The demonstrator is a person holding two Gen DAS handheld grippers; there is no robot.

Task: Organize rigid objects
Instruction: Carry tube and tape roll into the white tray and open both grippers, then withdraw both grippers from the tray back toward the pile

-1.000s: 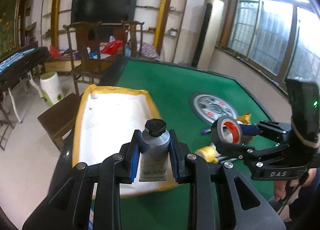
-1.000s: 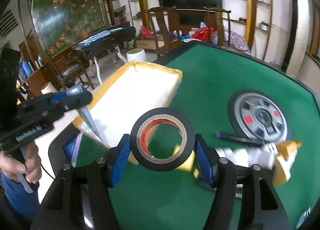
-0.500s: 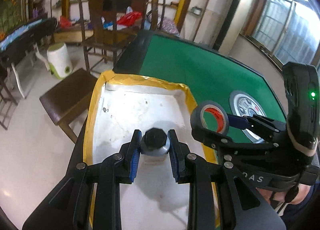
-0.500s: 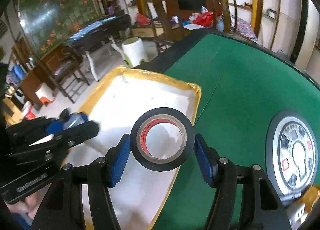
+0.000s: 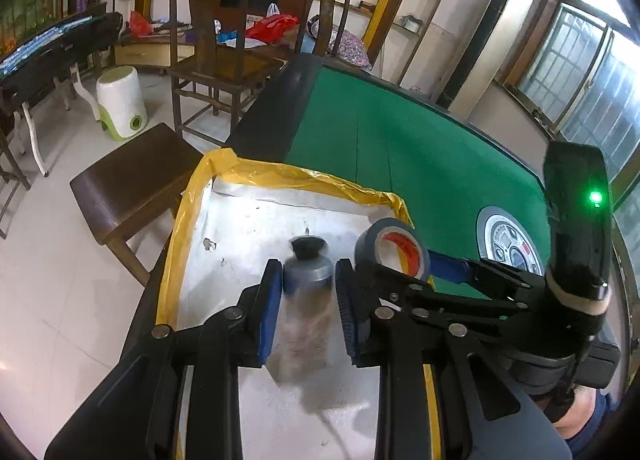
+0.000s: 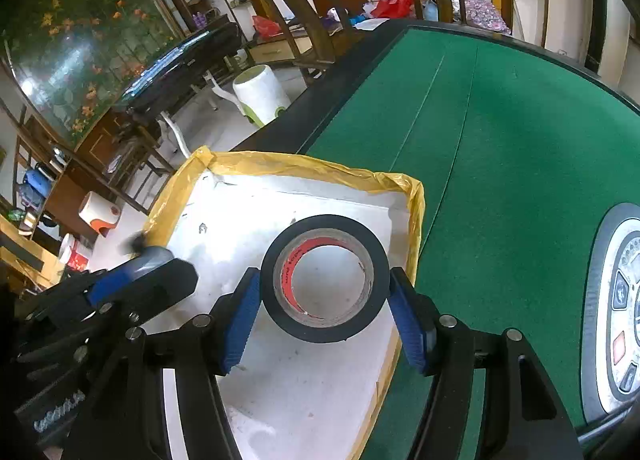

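While the left gripper hangs over the white tray, its blue pads stand a little apart from the bottle between them, with slim gaps showing on both sides, so the jaws look parted rather than clamped. That bottle is blurred. Its long axis runs roughly along the fingers, black cap pointing away from the camera toward the tray's far wall, its base nearer the camera and low over the tray floor. Whether the base touches the floor I cannot tell.

Just to the right, the right gripper is clamped on a black tape roll, one blue pad pressed to each side of the rim. The roll stands on edge, its red-lined hole facing the wrist camera, its axis running forward along the fingers. It sits above the tray's right part, near the yellow-taped edge.

From the right view the left gripper appears at the left, the bottle's grey shoulder beside its finger.

The tray lies at the corner of a green table, beside a round dial panel set into the felt.
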